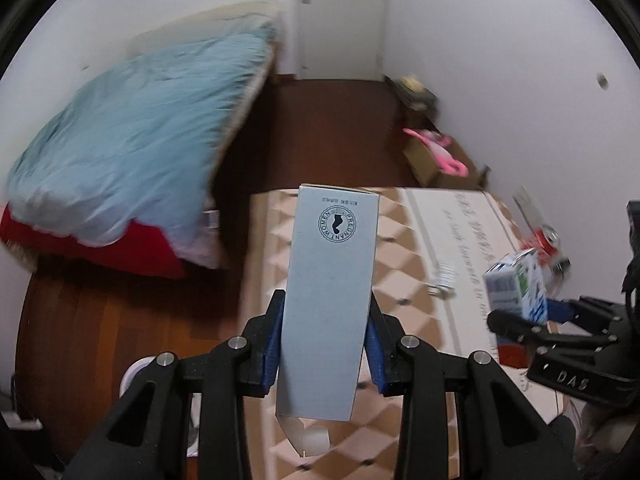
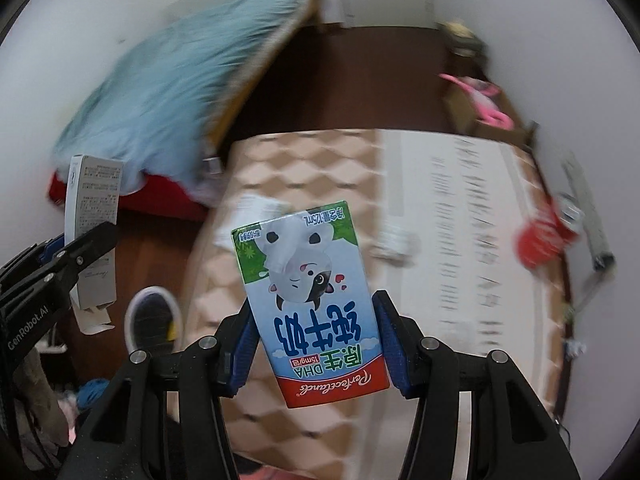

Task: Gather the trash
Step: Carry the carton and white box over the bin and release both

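My left gripper is shut on a tall pale grey carton box with a round "pregnant women" stamp; its bottom flap hangs open. My right gripper is shut on a small milk carton with a cow picture, held upside down. Each view shows the other one: the milk carton at the right of the left wrist view, the grey box at the left of the right wrist view. Both are held above a table with a checked cloth. A red can and a crumpled wrapper lie on the table.
A bed with a blue quilt and a red sheet stands to the left. A cardboard box with pink things sits by the right wall. A white door closes the far end. A white shoe lies on the wooden floor.
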Tool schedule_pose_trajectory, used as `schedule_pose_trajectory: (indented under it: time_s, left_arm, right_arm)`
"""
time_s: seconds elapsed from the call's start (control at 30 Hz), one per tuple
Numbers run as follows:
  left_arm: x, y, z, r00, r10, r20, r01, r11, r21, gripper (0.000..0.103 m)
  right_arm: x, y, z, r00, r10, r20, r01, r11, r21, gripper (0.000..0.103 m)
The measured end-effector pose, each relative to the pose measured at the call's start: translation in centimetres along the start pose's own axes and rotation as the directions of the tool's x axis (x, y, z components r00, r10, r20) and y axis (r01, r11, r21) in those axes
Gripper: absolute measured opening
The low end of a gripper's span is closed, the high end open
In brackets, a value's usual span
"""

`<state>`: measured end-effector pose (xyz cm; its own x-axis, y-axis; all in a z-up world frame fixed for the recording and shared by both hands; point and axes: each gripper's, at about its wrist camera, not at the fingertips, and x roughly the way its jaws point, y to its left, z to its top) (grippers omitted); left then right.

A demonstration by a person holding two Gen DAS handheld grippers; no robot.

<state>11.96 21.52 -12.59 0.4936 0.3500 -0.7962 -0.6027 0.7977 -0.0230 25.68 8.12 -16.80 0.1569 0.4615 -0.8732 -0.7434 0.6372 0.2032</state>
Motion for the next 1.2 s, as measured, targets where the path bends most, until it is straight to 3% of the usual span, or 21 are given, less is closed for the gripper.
schedule_pose_trajectory:
  time_s: [0.27,0.57,0.73,0.9,0.97,1.2]
  left_arm:
    - [-3.1,12.5,-3.1,0.993,0.114,-0.002,-0.113,0.982,-0.151,0.032]
    - [-0.6,25.2,-10.2,0.98,0.156,-0.122,-0.19,0.915,-0.356,0.032]
    - [3.4,31.2,-15.2,0.969,0.093,-0.231,-0.195,0.86,-0.471,0.032]
    - [8.7,35.5,-19.8,0.947,-0.061,-0.316,-0.152,0.781,-0.606,0.032]
    - [10.2,36.8,-21.0,0.939,-0.092,-0.332,-0.152,0.755,-0.638,0.032]
    - [12.4,39.3,-22.5,0.915,-0.123,-0.383,-0.184,0.718,-0.671,0.035]
  right_arm:
    - [4.8,14.2,-0.1,0.991,0.124,-0.056,-0.13,0.984,-0.124,0.056]
    - [14.5,27.3,-2.5,0.961,0.187,-0.205,-0.226,0.956,-0.187,0.056]
    - [21.9,31.9,-5.6,0.925,0.197,-0.326,-0.261,0.951,-0.167,0.056]
    - [28.0,34.3,-7.9,0.894,0.177,-0.411,-0.259,0.954,-0.153,0.056]
    - [30.3,35.1,-8.6,0.884,0.168,-0.437,-0.256,0.955,-0.15,0.056]
    - [34.6,37.5,-9.8,0.868,0.149,-0.473,-0.256,0.952,-0.17,0.058]
